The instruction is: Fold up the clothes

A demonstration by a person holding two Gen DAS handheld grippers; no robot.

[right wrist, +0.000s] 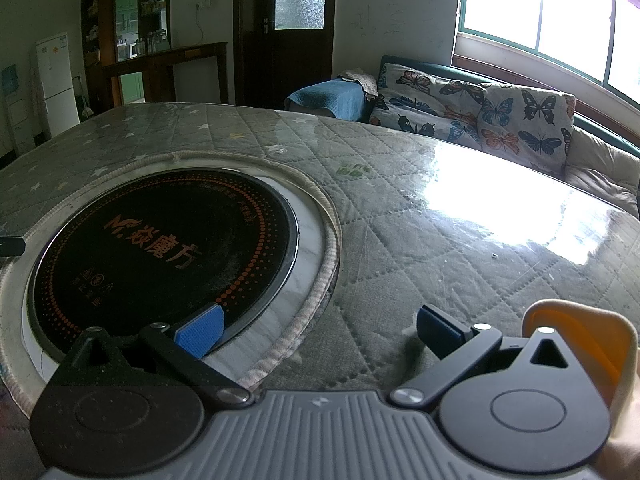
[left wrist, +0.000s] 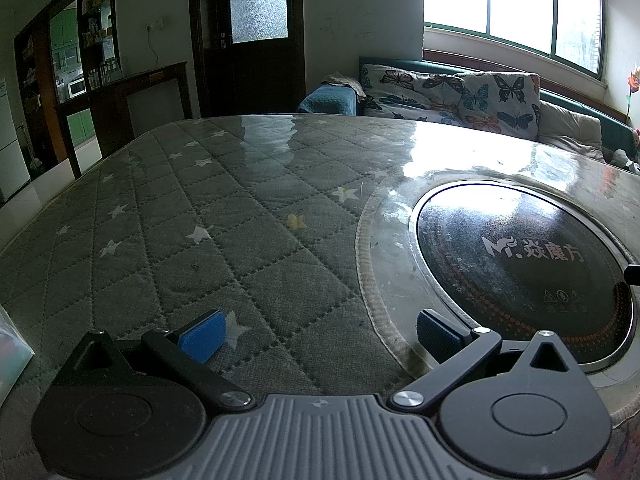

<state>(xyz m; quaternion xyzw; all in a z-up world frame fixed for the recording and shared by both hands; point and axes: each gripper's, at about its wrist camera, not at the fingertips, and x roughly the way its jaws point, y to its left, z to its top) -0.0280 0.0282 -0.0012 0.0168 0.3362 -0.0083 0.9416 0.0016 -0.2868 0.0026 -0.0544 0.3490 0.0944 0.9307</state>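
A round table point(left wrist: 240, 208) fills both views; it is covered with a grey quilted cloth with white stars, under a shiny clear sheet. In its middle sits a round black cooktop point(left wrist: 520, 264) with printed characters and a ring of orange dots. Behind the table stands a sofa point(left wrist: 448, 92) with butterfly cushions, below a bright window point(left wrist: 512, 4), and a dark door point(left wrist: 256, 32) is more to the left.

The left gripper point(left wrist: 316, 332) hovers low over the quilted cloth, its blue pads spread wide with nothing between them. The right gripper point(right wrist: 316, 330) is also spread wide and holds nothing; its left pad is over the rim of the cooktop, its right pad over the cloth.

An orange and cream piece of fabric point(right wrist: 588, 344), probably the clothing, lies at the near right edge of the right wrist view, just behind the right gripper's body. How it lies I cannot tell.
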